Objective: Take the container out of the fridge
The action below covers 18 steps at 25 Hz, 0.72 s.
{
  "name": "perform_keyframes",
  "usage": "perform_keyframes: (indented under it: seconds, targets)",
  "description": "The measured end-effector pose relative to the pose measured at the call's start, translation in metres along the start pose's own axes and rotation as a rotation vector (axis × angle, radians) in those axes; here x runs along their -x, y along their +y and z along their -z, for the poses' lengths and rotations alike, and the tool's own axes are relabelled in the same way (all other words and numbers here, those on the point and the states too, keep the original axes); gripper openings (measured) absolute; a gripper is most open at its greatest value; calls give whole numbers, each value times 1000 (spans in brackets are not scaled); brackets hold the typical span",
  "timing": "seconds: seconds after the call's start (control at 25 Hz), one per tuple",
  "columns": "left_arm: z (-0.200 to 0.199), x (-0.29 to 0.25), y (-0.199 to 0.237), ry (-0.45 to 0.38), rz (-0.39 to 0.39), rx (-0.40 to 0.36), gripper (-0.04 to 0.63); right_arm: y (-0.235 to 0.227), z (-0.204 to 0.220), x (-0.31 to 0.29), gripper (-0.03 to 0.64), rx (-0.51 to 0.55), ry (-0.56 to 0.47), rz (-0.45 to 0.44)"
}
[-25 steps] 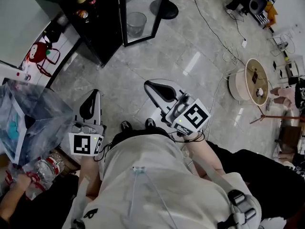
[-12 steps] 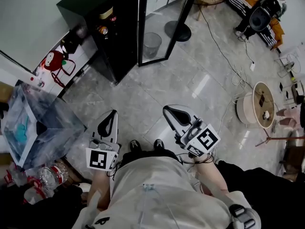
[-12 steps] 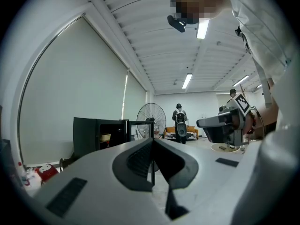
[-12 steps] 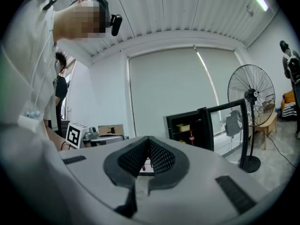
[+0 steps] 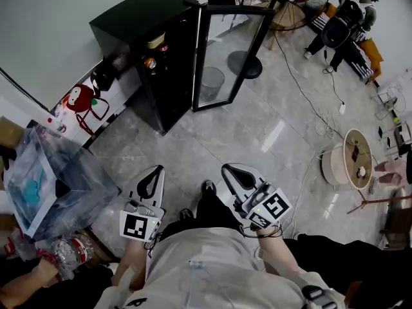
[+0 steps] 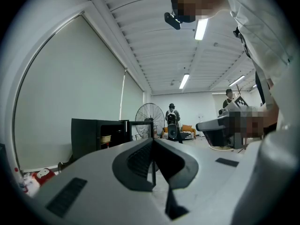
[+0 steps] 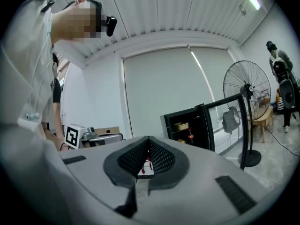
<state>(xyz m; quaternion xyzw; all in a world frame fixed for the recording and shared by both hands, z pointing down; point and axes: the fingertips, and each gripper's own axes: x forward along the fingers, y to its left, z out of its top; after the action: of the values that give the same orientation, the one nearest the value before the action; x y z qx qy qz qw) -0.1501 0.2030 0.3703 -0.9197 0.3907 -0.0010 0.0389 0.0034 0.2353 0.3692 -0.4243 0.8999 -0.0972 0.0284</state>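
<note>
The floor [image 5: 193,140] is grey, glossy, marble-patterned tile in a large white-walled room with roller blinds and strip lights overhead. A small black fridge [image 5: 138,24] stands against the wall with its glass-paned door [image 5: 225,56] swung wide open. Beyond it are a metal pedestal fan [image 5: 286,2] and a person in dark clothes [image 5: 351,18]. A pale round cable reel [image 5: 351,148] sits on the floor to the right, and a crumpled clear plastic bag [image 5: 58,179] and a red-and-white bag [image 5: 78,98] lie to the left. The pale tan round container [image 5: 154,42] sits on the fridge's top shelf, above a dark bottle with a red label [image 7: 190,136]. It is well apart from both tools, ahead of them and across open floor. The left hand-held gripper [image 5: 154,171] has its jaws pressed together with nothing between them. The right hand-held gripper [image 5: 226,169] is likewise fully closed and empty. Both are held level in front of the person's waist, side by side but apart. Their tips point toward the fridge and their marker cubes sit nearest the body. Bare forearms reach forward from a light shirt [image 5: 206,269], and a dark shoe [image 5: 207,187] shows between the two tools.
</note>
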Motion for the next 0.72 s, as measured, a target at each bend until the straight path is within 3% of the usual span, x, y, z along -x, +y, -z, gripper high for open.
perform_keyframes:
  seconds: [0.48,0.72]
  targets:
    - [16,-95,76,78,-96,26,9,-97,-24,-111,15,-31,-15,-123]
    - [9,-180,120,54,-152,-31,9,-175,-54,-156,17,-15,13,-181]
